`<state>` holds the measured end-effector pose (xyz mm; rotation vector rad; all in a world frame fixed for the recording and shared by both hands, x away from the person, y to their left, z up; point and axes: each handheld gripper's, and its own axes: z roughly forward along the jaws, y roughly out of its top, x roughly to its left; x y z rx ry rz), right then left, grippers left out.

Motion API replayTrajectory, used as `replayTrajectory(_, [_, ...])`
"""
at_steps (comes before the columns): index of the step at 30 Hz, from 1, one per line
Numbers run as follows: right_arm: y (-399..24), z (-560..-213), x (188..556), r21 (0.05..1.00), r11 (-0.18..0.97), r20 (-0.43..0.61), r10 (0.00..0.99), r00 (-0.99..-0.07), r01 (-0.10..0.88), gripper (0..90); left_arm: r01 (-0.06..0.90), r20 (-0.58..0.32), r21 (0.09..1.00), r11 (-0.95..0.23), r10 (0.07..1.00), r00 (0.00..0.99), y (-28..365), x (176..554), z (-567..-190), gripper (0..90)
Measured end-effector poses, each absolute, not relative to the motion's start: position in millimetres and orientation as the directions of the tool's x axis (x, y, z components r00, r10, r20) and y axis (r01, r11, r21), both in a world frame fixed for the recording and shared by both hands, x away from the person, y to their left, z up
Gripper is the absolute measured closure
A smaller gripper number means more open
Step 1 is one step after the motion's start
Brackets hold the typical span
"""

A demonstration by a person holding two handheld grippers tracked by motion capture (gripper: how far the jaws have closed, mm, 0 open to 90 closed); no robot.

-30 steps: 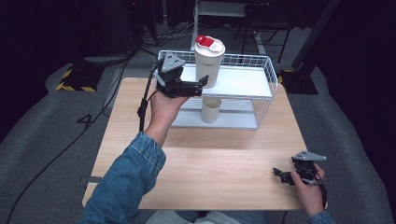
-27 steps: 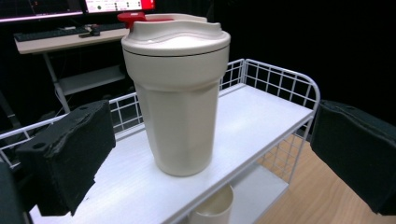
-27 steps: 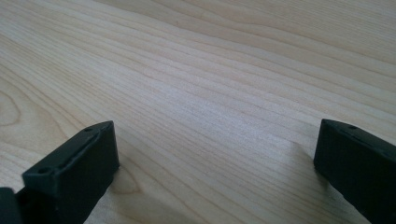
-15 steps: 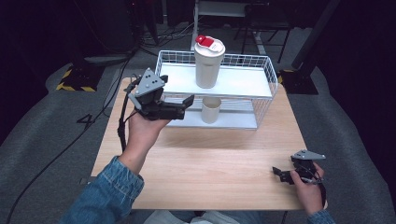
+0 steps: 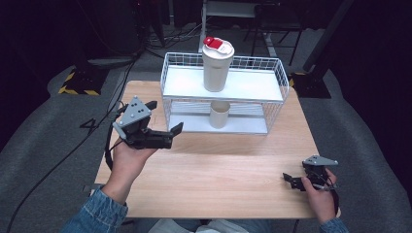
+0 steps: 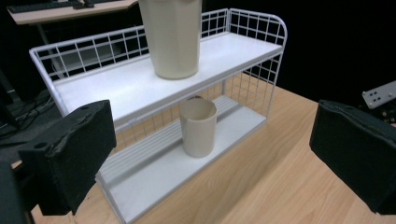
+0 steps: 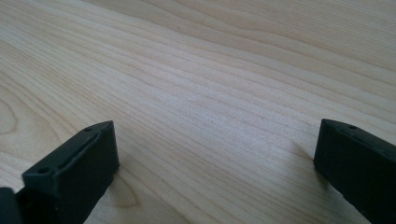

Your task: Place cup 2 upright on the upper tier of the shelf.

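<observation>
Left gripper (image 5: 167,124): we're holding it spread wide and empty, just left of the wire rack (image 5: 273,73), clear of it.
Tall cup (image 5: 216,65): we're seeing it standing upright on the rack's top shelf, red lid on.
Small cup (image 5: 219,114): sitting upright on the rack's lower shelf, directly under the tall cup.
Right gripper (image 5: 290,178): we're resting it low over the table (image 5: 218,179), well in front of the rack's right end, jaws spread, gripping nothing.
</observation>
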<state>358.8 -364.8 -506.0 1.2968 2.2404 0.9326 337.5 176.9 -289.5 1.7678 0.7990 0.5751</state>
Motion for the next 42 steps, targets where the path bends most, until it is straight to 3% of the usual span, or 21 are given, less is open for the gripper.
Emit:
replayTrajectory(21, [-365, -506, 359, 0.711, 0.352, -0.003, 0.867, -0.498, 0.609, 0.0, 0.335, 0.049, 0.879, -0.339, 0.764, 0.643, 216, 318, -378, 1.5])
replayTrajectory(42, [-365, -506, 359, 0.711, 0.352, -0.003, 0.867, -0.498, 0.609, 0.0, 0.563, -0.022, 0.743, -0.362, 0.827, 0.561, 242, 321, -470, 1.6])
